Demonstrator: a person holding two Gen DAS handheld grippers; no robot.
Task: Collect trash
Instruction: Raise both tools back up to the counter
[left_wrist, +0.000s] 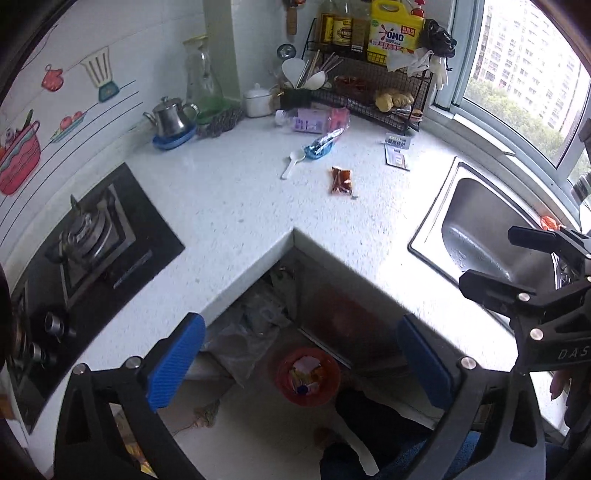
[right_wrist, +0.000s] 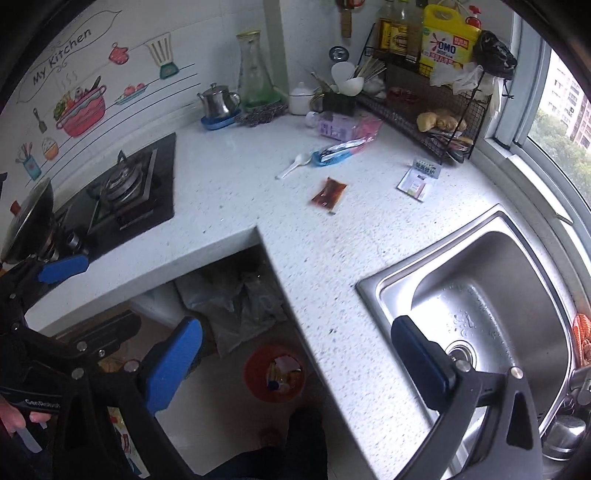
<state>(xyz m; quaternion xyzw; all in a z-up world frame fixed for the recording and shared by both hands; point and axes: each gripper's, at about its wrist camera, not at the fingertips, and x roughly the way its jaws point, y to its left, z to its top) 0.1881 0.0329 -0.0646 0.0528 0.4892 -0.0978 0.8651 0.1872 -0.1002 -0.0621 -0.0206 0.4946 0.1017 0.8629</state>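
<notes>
A brown sauce packet (left_wrist: 340, 180) (right_wrist: 328, 193) lies on the white counter. A blue wrapper (left_wrist: 323, 145) (right_wrist: 338, 152) and a white plastic spoon (left_wrist: 293, 164) (right_wrist: 294, 165) lie behind it. A small paper packet (left_wrist: 397, 150) (right_wrist: 419, 179) lies near the wire rack. A red trash bin (left_wrist: 308, 376) (right_wrist: 274, 372) with scraps stands on the floor below the counter corner. My left gripper (left_wrist: 301, 363) is open and empty above the bin. My right gripper (right_wrist: 299, 363) is open and empty over the counter edge; it also shows in the left wrist view (left_wrist: 487, 258).
A steel sink (right_wrist: 476, 295) (left_wrist: 480, 229) is at the right. A gas stove (left_wrist: 92, 240) (right_wrist: 125, 184) is at the left. A kettle (left_wrist: 171, 116), glass carafe (right_wrist: 255, 74) and wire rack (left_wrist: 384, 99) with bottles stand at the back. Plastic bags (right_wrist: 236, 299) lie under the counter.
</notes>
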